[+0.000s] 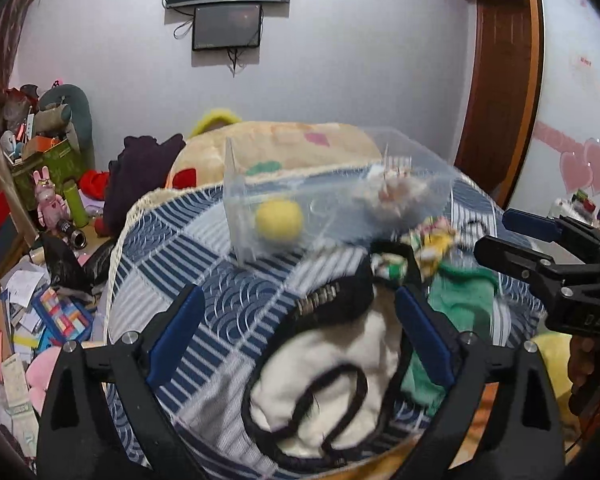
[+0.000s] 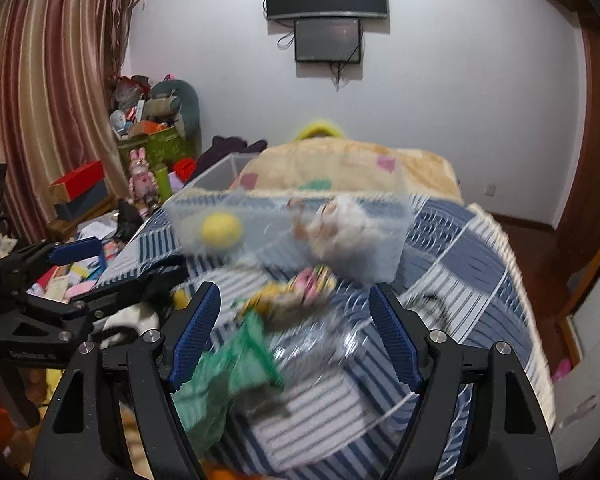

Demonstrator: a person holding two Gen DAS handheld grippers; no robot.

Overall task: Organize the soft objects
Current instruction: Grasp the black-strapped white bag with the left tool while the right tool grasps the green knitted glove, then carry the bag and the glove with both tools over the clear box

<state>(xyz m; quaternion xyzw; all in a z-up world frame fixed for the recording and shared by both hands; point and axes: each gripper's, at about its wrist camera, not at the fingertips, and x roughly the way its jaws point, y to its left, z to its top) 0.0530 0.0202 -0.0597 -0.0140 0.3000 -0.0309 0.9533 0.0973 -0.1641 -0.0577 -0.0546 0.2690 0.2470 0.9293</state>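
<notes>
1. Soft items lie on the blue-and-white striped quilt (image 2: 460, 264): a white plush piece with black trim (image 1: 332, 364) at the near left, a crumpled green cloth (image 2: 228, 368) near the middle, and a small yellow-and-pink fabric toy (image 2: 296, 292) just beyond it.
2. A clear plastic storage box (image 1: 300, 200) stands farther back, holding a yellow ball (image 1: 278, 220) and a pale fluffy toy (image 2: 340, 228).
3. Left gripper (image 1: 296, 332) hovers over the white plush, fingers spread, holding nothing.
4. Right gripper (image 2: 296, 340) hangs above the green cloth, fingers likewise spread and empty.
5. Judged step: picking the next item for the box. Motion blur hides whether anything is touched.
6. The next move calls for lowering, pinching a fold, then carrying it far to the box.
</notes>
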